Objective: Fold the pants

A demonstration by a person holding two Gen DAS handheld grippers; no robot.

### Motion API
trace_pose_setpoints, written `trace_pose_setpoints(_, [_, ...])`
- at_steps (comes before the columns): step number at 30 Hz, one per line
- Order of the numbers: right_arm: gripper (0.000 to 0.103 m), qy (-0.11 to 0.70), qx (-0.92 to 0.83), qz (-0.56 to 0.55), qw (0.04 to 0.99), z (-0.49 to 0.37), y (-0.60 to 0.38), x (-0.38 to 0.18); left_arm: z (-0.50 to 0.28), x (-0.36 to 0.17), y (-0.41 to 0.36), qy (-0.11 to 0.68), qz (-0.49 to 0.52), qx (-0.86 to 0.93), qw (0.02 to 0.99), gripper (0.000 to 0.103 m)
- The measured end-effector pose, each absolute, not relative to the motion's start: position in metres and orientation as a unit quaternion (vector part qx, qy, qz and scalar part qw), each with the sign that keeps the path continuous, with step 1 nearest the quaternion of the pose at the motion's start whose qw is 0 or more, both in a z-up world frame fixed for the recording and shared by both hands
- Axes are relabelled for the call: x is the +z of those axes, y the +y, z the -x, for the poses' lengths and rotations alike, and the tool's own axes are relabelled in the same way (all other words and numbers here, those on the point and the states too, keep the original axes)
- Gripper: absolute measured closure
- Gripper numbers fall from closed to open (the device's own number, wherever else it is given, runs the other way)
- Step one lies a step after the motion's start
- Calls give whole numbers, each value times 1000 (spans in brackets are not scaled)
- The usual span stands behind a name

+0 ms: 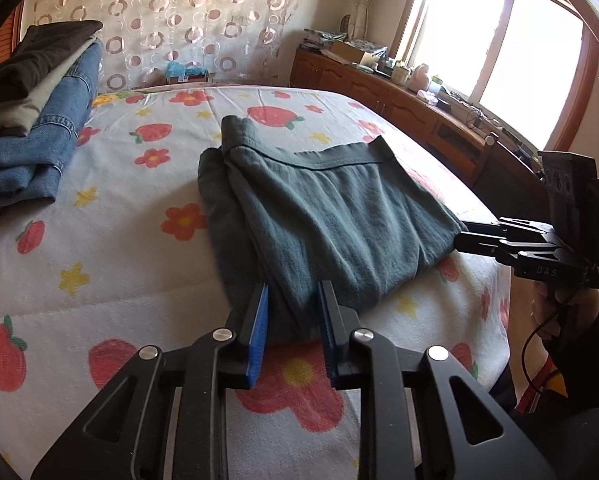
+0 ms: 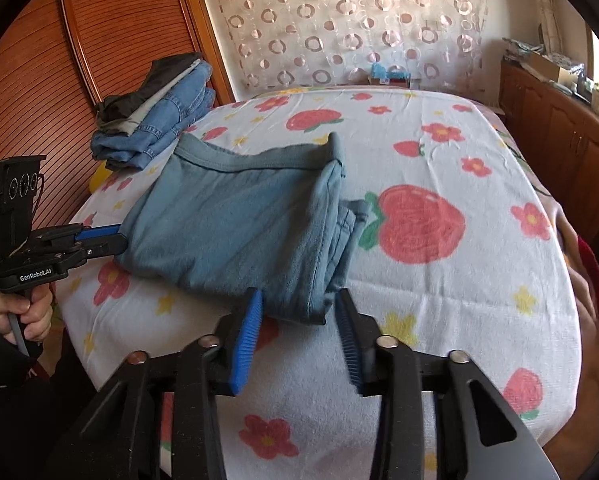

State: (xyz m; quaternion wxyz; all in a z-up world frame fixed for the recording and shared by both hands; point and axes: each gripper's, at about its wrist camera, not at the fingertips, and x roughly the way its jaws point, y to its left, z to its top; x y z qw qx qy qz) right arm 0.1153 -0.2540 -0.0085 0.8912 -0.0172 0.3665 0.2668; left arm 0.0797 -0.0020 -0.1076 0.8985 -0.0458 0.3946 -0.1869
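A bed (image 2: 439,288) under a strawberry-and-flower sheet carries the folded grey-green pants (image 2: 239,232) near its front edge, with a stack of folded jeans (image 2: 159,132) at the far left corner. The left tongs (image 1: 293,308) pinch the pants' near left corner. The right tongs (image 2: 299,312) stand partly open around the near right corner; whether their pads press the cloth I cannot tell.

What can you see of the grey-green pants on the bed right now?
The grey-green soft knit pants lie folded into a flat, layered rectangle on the strawberry-print bed sheet, with the elastic waistband at the far edge. The left gripper brackets one near corner, and the right gripper brackets the other. The pants lie apart from the stacked jeans.
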Motion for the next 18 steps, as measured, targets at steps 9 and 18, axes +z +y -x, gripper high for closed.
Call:
trace_pose_setpoints(9, [95,359,274,14,892,-117,-253,-11,-75,-94,-1,369,47,-186,909,97])
trace_pose_setpoints(18, [96,362,272,23,892,-111,-251,-8,-74,-86,3,369,52,-188,909,97])
